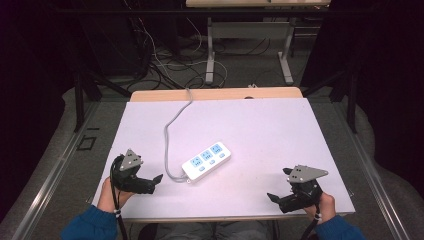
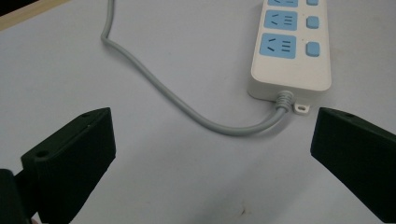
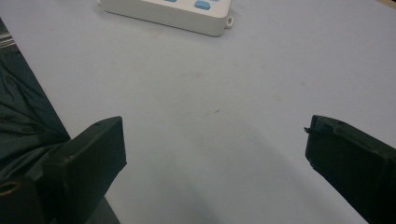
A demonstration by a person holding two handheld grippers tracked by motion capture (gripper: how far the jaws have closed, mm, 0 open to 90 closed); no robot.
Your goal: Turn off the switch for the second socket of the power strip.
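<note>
A white power strip (image 1: 206, 161) with three blue sockets and blue switches lies slanted in the middle of the white table (image 1: 270, 130). Its grey cable (image 1: 170, 131) leaves the near-left end, loops and runs off the far edge. My left gripper (image 1: 156, 181) rests at the near left, open, pointing at the strip's cable end. In the left gripper view, the strip (image 2: 292, 51) and cable (image 2: 187, 105) lie just beyond my open left gripper (image 2: 212, 135). My right gripper (image 1: 280, 185) sits open at the near right. Beyond my open right gripper (image 3: 215, 140), bare table leads to the strip (image 3: 168, 11).
A wooden strip (image 1: 215, 93) edges the table's far side. Behind it, loose cables (image 1: 170, 65) lie on the floor by another table's legs (image 1: 210, 55). Dark cloth (image 3: 23, 116) hangs below the near table edge in the right gripper view.
</note>
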